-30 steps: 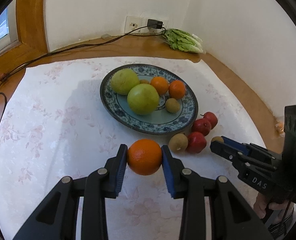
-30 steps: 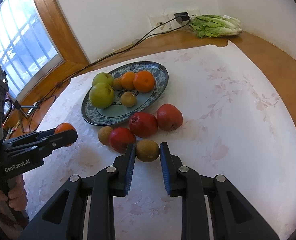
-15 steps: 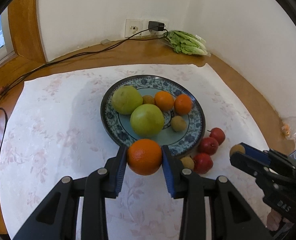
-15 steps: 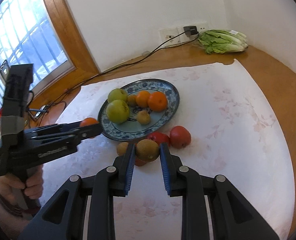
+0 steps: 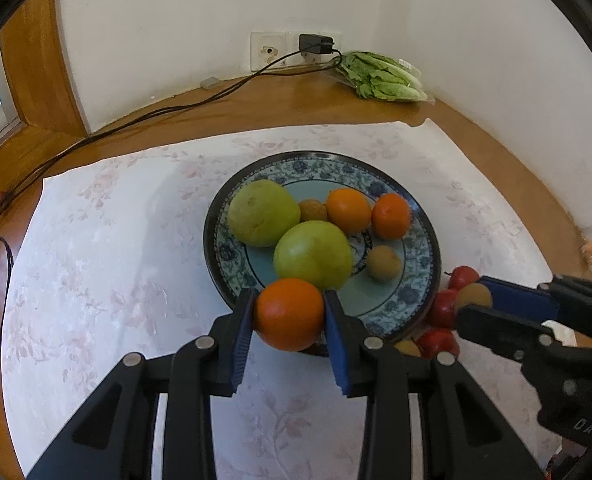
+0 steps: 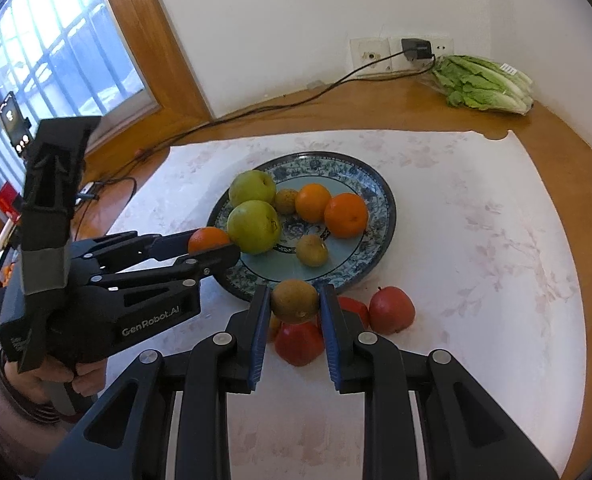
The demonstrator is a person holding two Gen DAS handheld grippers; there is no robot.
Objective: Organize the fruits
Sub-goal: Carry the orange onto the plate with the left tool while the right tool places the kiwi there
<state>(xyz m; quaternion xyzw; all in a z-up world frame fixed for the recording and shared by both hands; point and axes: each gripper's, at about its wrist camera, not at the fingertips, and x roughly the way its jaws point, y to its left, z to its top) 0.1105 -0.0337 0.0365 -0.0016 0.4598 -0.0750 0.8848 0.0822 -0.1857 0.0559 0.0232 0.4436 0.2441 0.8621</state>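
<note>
Daylit, sharp — fisheye-bent edges, dark vignette corners.

Fruit count, both views

Oranges: three – two on the plate, at and, one clamped in the left gripper

Green apples: two, both on the plate, and

Small brown fruits: four – two on the plate; one in the right gripper; one on the cloth, mostly hidden

Red fruits: three on the cloth

Plates: one

Grippers: two

Lettuce: one bag
</note>
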